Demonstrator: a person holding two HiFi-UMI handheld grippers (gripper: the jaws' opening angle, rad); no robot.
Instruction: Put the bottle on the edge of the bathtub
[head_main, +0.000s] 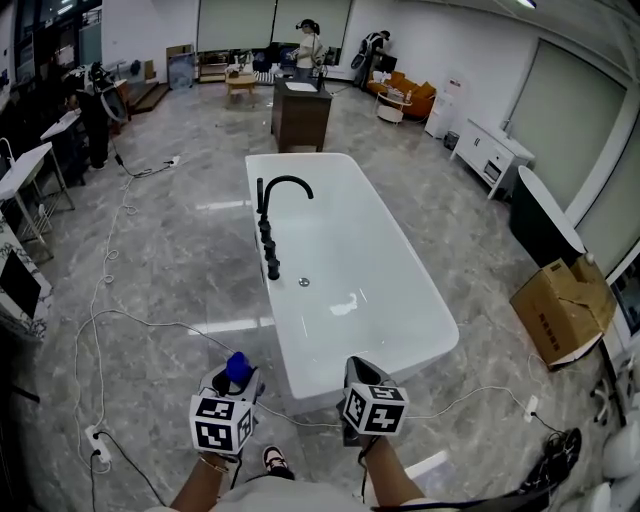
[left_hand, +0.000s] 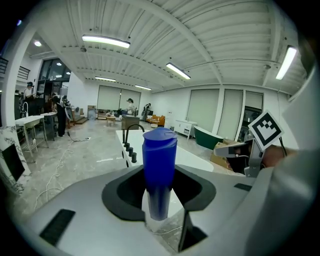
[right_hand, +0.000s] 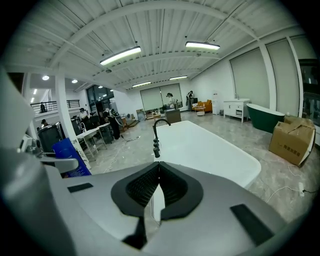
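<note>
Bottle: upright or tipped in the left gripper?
Upright: the bottle stands vertical, cap on top, clamped in the left gripper.

- bottle (left_hand: 159, 165), in the left claw (left_hand: 159, 192): blue plastic, smooth, faint sheen.
- left claw and right claw (right_hand: 158, 186): grey matt plastic shells; pads black, ribbed on the right one.
- bathtub (head_main: 372, 262), ahead of both claws: white, smooth, glossy.
- faucet (head_main: 272, 215), on the tub's rim: black, matt, metal-looking.
- floor (head_main: 170, 270): grey marble-look, polished.
- cardboard box (head_main: 562, 310), well right of the right claw: brown, matt.
</note>
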